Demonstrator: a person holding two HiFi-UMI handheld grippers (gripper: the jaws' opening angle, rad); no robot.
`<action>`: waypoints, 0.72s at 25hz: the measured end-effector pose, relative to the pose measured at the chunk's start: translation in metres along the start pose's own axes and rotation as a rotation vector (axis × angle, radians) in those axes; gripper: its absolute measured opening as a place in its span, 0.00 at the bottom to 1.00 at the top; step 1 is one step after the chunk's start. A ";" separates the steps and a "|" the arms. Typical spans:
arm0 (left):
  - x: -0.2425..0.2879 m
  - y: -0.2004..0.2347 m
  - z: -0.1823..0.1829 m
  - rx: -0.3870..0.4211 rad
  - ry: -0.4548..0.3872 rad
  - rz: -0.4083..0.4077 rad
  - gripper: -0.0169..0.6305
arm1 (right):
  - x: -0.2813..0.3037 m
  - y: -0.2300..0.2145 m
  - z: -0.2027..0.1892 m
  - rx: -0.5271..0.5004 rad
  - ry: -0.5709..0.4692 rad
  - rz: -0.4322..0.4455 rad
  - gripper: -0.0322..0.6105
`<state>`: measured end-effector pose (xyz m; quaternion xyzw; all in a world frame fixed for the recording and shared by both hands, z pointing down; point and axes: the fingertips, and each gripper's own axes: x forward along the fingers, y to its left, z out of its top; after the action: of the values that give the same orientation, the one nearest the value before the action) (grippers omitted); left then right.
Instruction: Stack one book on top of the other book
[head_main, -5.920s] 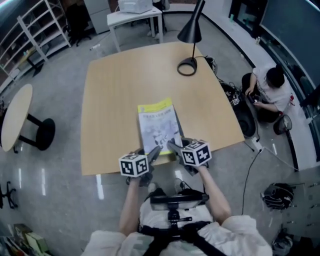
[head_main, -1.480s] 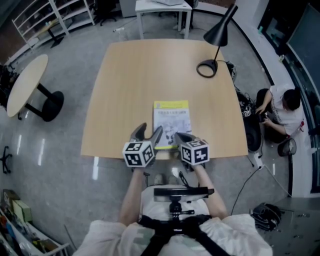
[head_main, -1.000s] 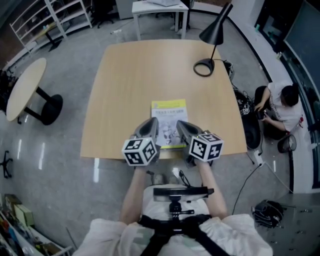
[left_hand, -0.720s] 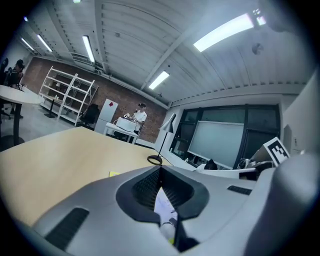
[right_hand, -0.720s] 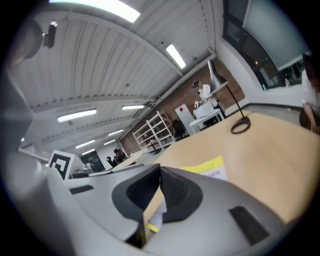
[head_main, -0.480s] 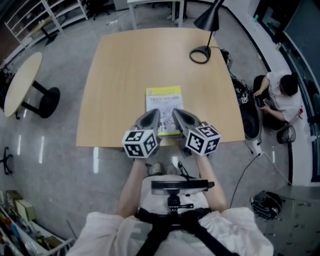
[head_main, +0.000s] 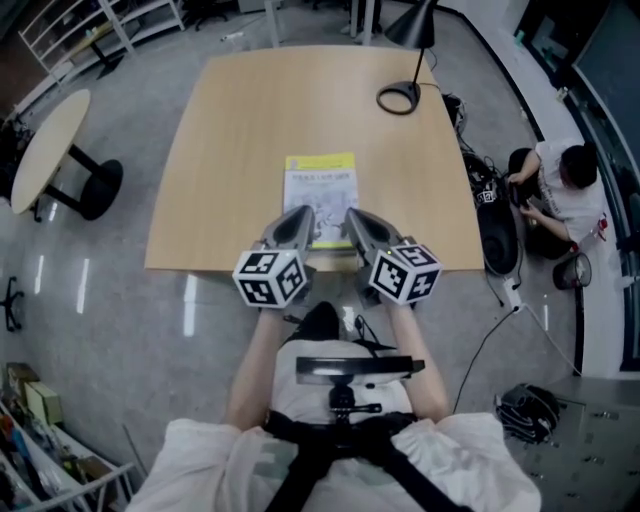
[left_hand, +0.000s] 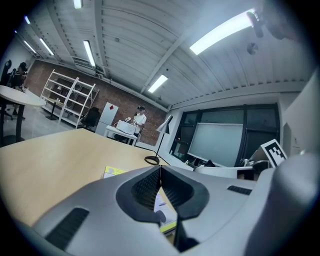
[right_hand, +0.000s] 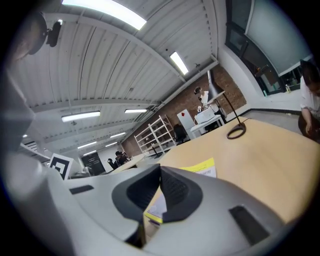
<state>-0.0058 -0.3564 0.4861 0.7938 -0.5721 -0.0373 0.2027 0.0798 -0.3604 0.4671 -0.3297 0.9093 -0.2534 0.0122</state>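
A book (head_main: 320, 190) with a yellow band and a white cover lies flat on the wooden table (head_main: 230, 140), near its front edge. Whether a second book lies under it I cannot tell. My left gripper (head_main: 302, 214) hovers over the book's near left corner, shut with nothing in it. My right gripper (head_main: 352, 215) hovers over the near right corner, shut and empty too. In the left gripper view the closed left gripper (left_hand: 160, 168) hides most of the book (left_hand: 115, 171). In the right gripper view the book (right_hand: 201, 168) shows past the closed right gripper (right_hand: 160, 177).
A black desk lamp (head_main: 400, 92) stands at the table's far right corner. A person (head_main: 545, 185) crouches on the floor to the right, among cables. A round side table (head_main: 45, 150) stands to the left, with shelving beyond it.
Both grippers have drawn back a little toward the table's front edge. The left jaws, apart a second and a half ago, are closed. The book has stayed where it lay.
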 end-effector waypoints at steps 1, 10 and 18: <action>-0.004 -0.001 -0.001 0.003 -0.003 0.001 0.05 | -0.003 0.002 -0.001 0.004 -0.005 0.002 0.05; -0.046 -0.014 0.002 0.043 -0.038 -0.053 0.05 | -0.021 0.030 -0.014 -0.013 -0.003 0.014 0.05; -0.152 -0.024 0.005 0.072 -0.083 -0.058 0.05 | -0.059 0.105 -0.047 -0.023 -0.028 -0.005 0.05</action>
<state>-0.0379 -0.2110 0.4465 0.8147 -0.5578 -0.0552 0.1488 0.0546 -0.2347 0.4507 -0.3356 0.9111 -0.2386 0.0203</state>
